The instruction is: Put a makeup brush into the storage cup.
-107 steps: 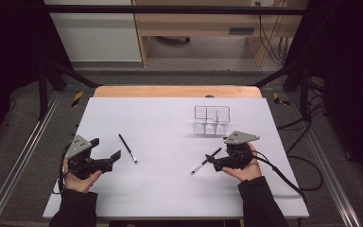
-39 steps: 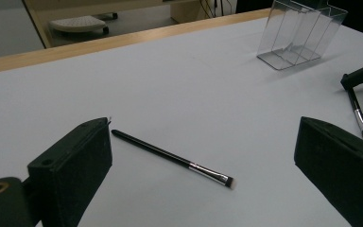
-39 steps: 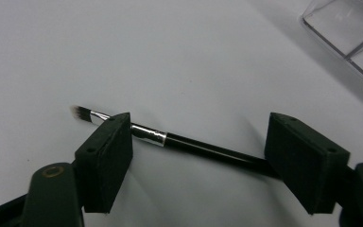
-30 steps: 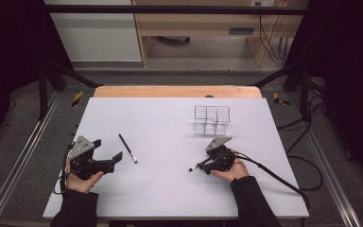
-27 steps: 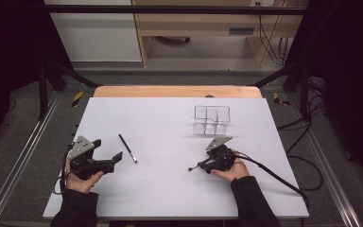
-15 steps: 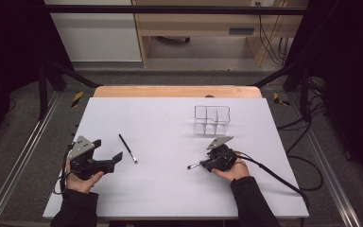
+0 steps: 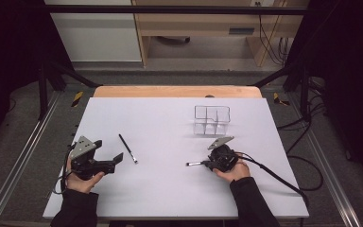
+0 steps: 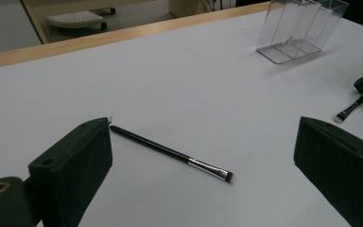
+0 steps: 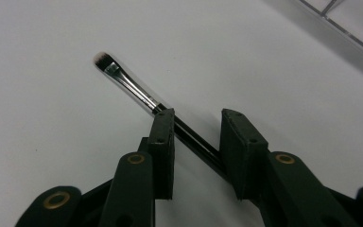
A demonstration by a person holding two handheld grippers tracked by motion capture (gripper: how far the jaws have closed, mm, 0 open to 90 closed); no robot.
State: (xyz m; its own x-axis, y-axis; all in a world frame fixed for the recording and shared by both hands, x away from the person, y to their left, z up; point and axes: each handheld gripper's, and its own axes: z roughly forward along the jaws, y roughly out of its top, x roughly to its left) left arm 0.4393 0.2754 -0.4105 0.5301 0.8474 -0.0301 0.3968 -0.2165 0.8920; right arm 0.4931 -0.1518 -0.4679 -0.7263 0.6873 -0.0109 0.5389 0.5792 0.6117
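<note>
Two slim black makeup brushes lie on the white table (image 7: 160,194). One brush (image 7: 128,148) (image 8: 170,151) rests just ahead of my left gripper (image 7: 108,150) (image 8: 205,127), whose jaws stand wide open and empty. The other brush (image 7: 194,163) (image 9: 127,85) has its handle running slantwise between the jaws of my right gripper (image 7: 208,164) (image 9: 198,118), bristles pointing left. These jaws have just been closing around the handle. One pad touches it, and a clear gap still separates the pads.
A clear plastic organiser (image 7: 211,119) (image 8: 302,28) (image 9: 350,19) with several compartments stands behind the right gripper. The wooden table edge (image 7: 177,91) runs along the back. A cable (image 7: 269,172) trails right from the right gripper.
The right hand came left to the brush early on. Since then its jaws have narrowed around the handle, and the brush's bristle end has swung slightly away from me. The left gripper stayed still.
</note>
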